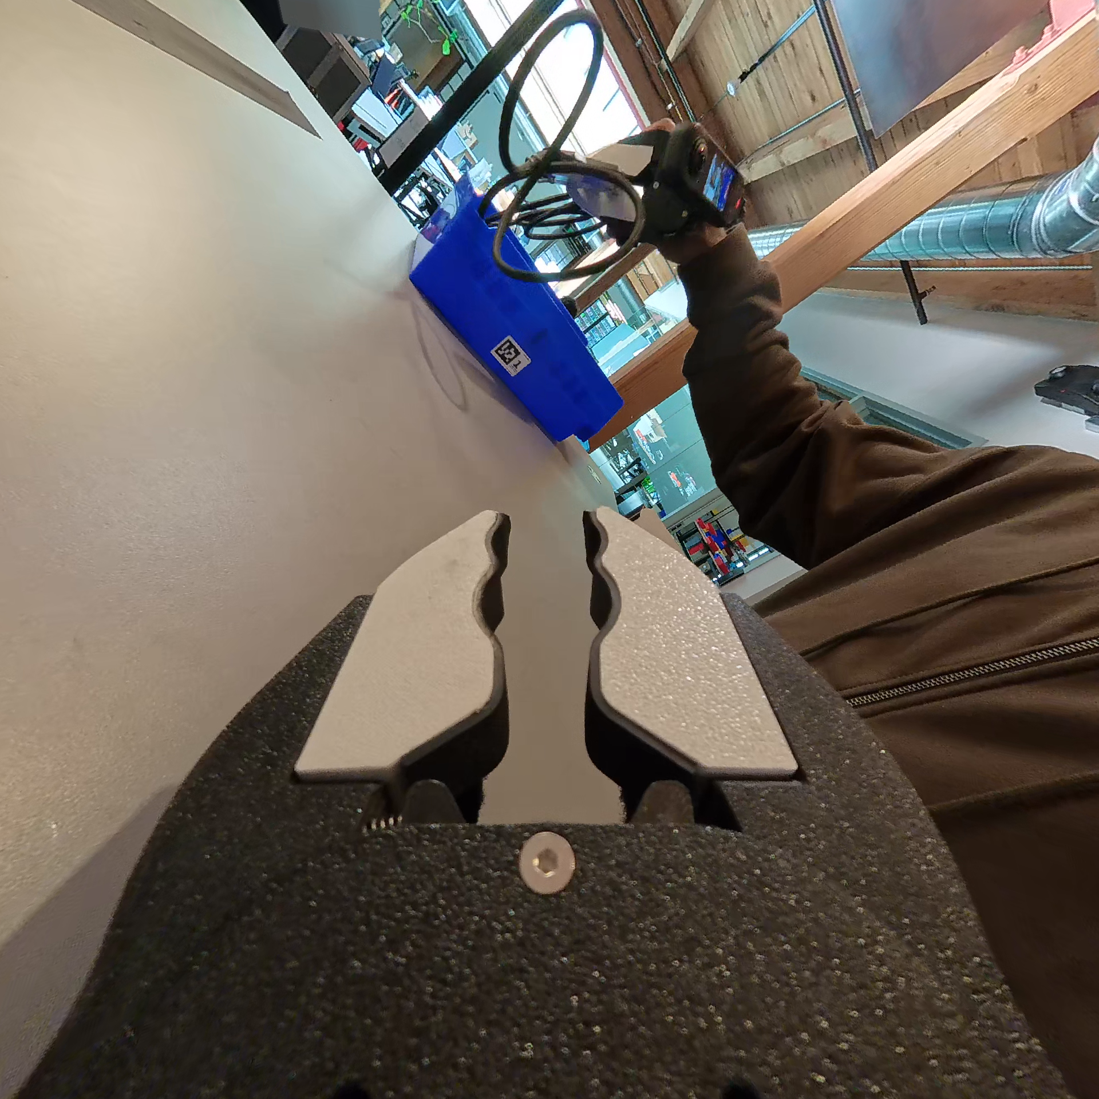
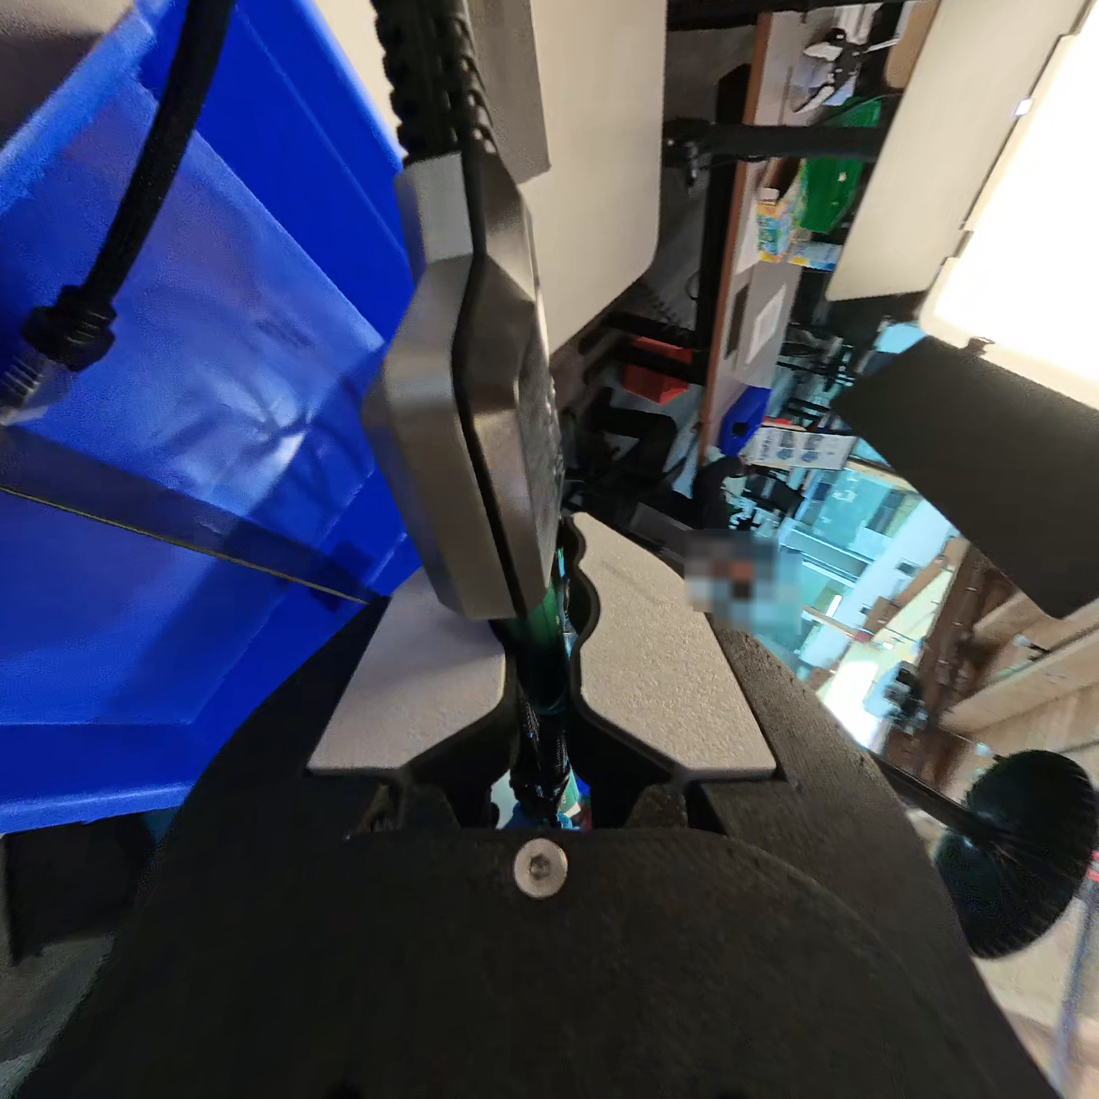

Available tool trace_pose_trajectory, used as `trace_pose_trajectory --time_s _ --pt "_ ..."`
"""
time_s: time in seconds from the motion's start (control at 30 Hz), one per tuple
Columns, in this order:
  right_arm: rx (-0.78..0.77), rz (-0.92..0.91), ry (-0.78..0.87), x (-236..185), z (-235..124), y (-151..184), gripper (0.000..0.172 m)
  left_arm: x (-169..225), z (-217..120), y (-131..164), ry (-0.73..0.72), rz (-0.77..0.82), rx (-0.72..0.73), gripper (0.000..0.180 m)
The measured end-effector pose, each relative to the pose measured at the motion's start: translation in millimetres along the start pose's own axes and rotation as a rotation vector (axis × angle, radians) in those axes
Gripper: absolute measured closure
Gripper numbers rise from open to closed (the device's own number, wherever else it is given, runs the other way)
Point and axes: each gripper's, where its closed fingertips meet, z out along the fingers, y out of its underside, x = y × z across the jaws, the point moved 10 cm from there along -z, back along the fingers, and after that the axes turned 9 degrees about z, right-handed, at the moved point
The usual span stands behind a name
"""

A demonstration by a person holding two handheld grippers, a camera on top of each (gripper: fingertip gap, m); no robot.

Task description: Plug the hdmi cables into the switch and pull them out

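Room: wooden beams and plank ceiling, a silver duct (image 1: 975, 220) and big windows frame what we see behind a pale tabletop (image 1: 178, 416).
Held thing: we see a flat grey device (image 2: 464, 416) with a darker face and rounded corners, edge-on to the right wrist view, with a black braided cable (image 2: 434, 71) running off its far end.
Right gripper (image 2: 544, 571): our fingers (image 2: 642, 654) are clenched on the near end of the grey device; a green-lit strip and more braided cable show in the narrow slot between them. In the left wrist view this gripper is raised above the bin, with the cable hanging from it in several loose loops (image 1: 547, 196).
Cable end: one black plug (image 2: 65, 333) with a clear tip hangs in front of the bin's wall.
Blue bin (image 1: 511, 333): it stands on the tabletop, just beside and below the held device; a small white sticker with a black square code (image 1: 510, 355) sits on its side.
Left gripper (image 1: 546, 523): our fingers (image 1: 416, 642) stand apart with nothing between them, low over the bare tabletop, well apart from the bin.
Person: a brown sleeve (image 1: 773, 428) reaches up to the right gripper, and a zipped brown jacket (image 1: 951, 654) fills the right edge.
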Motion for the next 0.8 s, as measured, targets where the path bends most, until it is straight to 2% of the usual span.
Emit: trace_pose_trajectory --time_s 0.13,0.33,0.47,0.6,0.73,0.8 --pt "0.032 0.047 -0.153 2.3 1.3 -7.9 0.161 -0.3 -0.1 -0.1 0.001 -0.003 0.001 0.156" --pt "0.078 0.093 -0.318 -9.1 22.2 -14.1 0.161 -0.3 -0.1 -0.1 0.001 -0.002 0.0 0.156" --pt "0.136 0.091 -0.338 -20.3 40.8 -16.9 0.161 -0.5 0.1 -0.3 0.002 -0.005 -0.004 0.156" --pt "0.202 0.169 -0.346 -22.8 51.1 -17.2 0.16 -0.7 -0.1 -0.4 0.004 -0.006 -0.004 0.156" --pt "0.193 0.174 -0.291 -26.4 45.6 -14.5 0.158 -0.1 -1.3 -0.5 0.005 0.0 0.005 0.156" --pt "0.189 0.163 -0.282 -29.6 37.1 -12.9 0.148 0.1 -1.8 -0.6 0.006 0.001 0.01 0.156"
